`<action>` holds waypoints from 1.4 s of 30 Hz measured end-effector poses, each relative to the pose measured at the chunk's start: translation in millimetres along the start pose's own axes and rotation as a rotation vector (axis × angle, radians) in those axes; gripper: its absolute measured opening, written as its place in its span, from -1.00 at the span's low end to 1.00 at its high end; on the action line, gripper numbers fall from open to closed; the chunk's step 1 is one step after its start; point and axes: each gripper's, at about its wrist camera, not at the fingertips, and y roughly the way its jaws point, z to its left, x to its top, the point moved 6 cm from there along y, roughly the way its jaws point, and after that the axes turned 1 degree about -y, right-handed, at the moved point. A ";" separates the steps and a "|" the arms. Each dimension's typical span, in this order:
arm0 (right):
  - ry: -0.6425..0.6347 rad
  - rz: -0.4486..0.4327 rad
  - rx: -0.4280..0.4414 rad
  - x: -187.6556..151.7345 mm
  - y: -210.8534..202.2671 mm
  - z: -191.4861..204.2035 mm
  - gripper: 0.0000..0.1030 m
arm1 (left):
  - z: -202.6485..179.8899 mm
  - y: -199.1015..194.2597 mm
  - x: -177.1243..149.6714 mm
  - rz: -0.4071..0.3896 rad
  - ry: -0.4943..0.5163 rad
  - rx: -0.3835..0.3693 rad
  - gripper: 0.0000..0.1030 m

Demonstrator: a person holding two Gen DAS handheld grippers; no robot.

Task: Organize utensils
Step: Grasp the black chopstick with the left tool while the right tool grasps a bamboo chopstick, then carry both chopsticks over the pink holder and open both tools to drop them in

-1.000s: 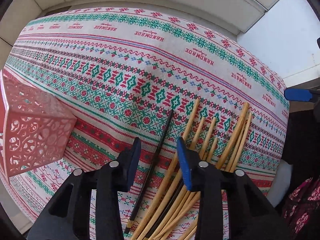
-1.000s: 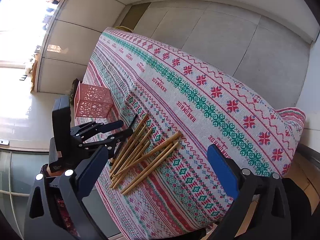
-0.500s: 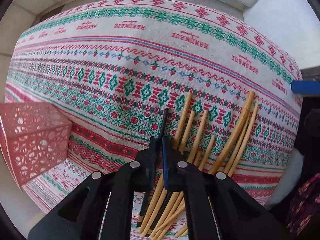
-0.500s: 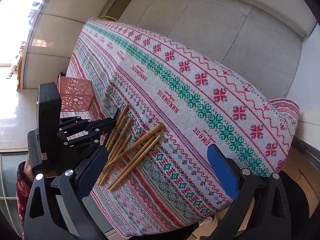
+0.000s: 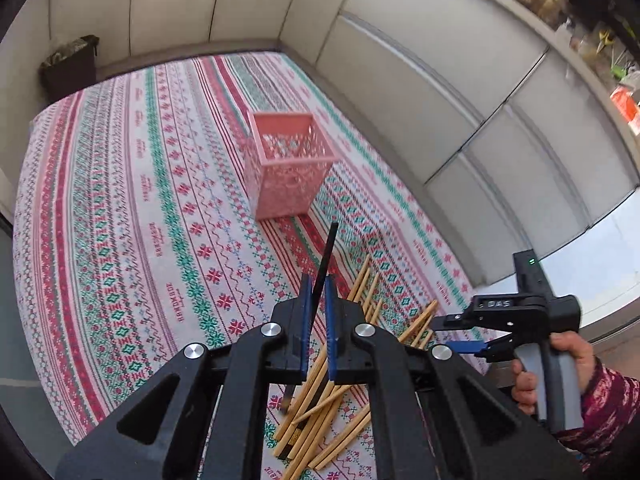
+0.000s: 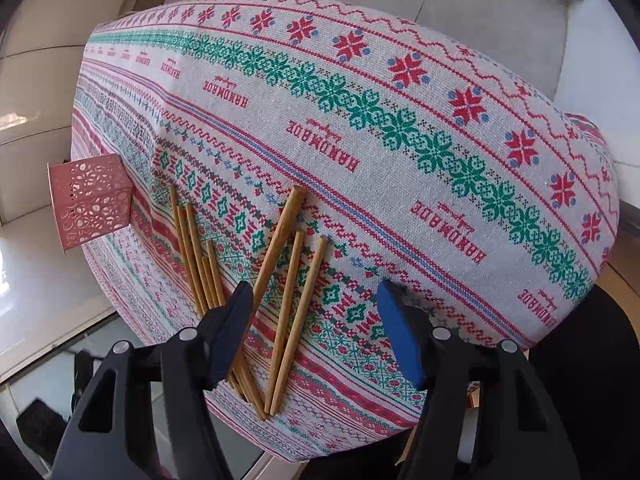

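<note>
One black chopstick (image 5: 325,258) is pinched between the fingers of the left gripper (image 5: 316,320), lifted clear of the worktop (image 5: 120,200) and aimed toward the pink basket (image 5: 286,168) standing mid-worktop, presumably so it can drop in end-first. The wooden chopsticks (image 6: 280,280) lie loose near the worktop's near edge, awaiting collection. The right gripper (image 6: 316,332) hangs over them with fingers spread wide, holding nothing, seemingly ready for the next pick.
</note>
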 end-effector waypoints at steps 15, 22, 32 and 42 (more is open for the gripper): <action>-0.069 -0.111 -0.154 -5.8 25.3 44.1 -0.85 | 18.7 -145.4 23.3 -0.253 0.009 -0.072 -0.94; -0.157 -0.177 -0.121 -11.4 29.4 54.0 -0.89 | 16.6 -153.6 19.3 -0.278 -0.016 -0.084 -0.94; -0.349 -0.307 0.042 -36.8 -29.6 74.8 -0.89 | -7.6 -160.0 17.5 -0.331 -0.054 -0.089 -0.94; -0.733 -0.639 0.126 -90.9 -156.4 124.3 -0.89 | -45.3 -173.8 32.9 -0.398 -0.051 -0.029 -0.94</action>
